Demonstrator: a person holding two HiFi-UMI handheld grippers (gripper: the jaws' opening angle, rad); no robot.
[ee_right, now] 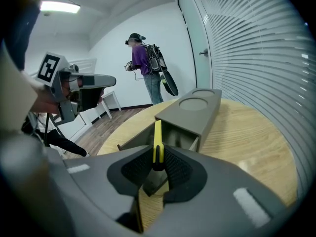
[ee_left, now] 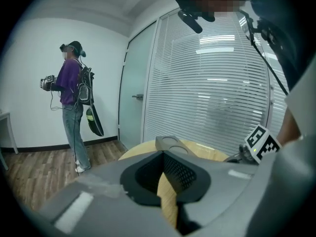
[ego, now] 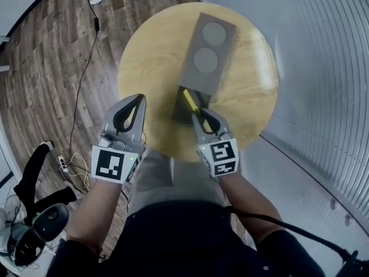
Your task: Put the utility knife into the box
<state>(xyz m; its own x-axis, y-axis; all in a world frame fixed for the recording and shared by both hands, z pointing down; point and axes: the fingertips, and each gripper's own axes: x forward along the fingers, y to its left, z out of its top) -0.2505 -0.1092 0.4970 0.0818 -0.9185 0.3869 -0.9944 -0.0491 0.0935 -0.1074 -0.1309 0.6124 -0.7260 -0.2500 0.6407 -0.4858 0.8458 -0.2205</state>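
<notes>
The jaws of the right gripper [ee_right: 157, 158] are pinched on the utility knife [ee_right: 157, 132], held over the open box [ee_right: 197, 110]. The jaws of the left gripper [ee_left: 164, 155] are pressed together, empty. Release is left.

I find no words, numbers or brand names to read; the only signs are black-and-white square markers [ego: 109, 165] on the left claw [ego: 137, 98] and right claw [ego: 200, 114].

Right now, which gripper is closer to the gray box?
Right. The right gripper holds the yellow utility knife right at the box's open end. The left gripper is off to the side, over the table's edge.
</notes>
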